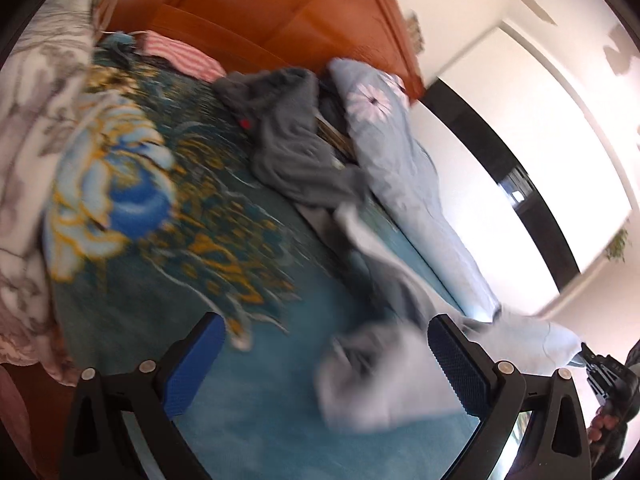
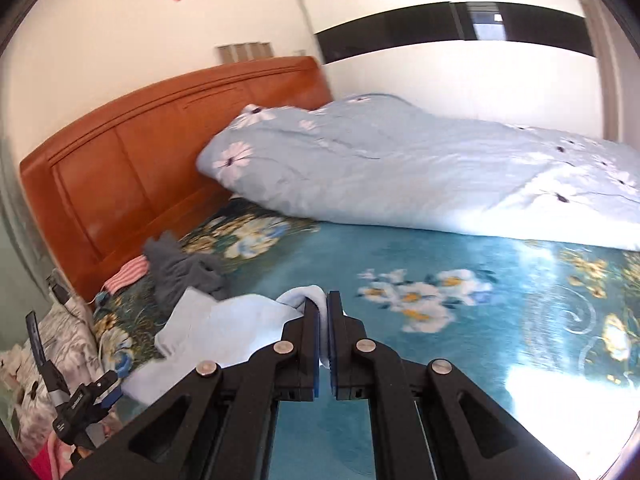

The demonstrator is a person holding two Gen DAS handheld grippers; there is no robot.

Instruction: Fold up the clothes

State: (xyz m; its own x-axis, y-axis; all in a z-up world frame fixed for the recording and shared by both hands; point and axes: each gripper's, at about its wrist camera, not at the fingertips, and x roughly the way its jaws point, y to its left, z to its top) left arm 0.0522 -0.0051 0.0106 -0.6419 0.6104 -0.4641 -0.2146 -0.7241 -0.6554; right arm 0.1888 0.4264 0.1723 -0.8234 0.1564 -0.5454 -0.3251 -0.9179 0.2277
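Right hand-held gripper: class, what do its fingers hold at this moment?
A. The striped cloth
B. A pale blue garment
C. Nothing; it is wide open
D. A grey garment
B: the right hand-held gripper has its fingers closed together on a fold of the pale blue garment, while the grey garment lies apart near the headboard.

L gripper (image 1: 326, 364) jaws wide apart, nothing between pads | pale blue garment (image 1: 372, 384) blurred, lying on teal floral blanket (image 1: 192, 216) btw/just ahead of fingers | grey clothing pile (image 1: 296, 148) further up, beside light blue quilt (image 1: 404, 176) | orange headboard (image 1: 280, 12) behind
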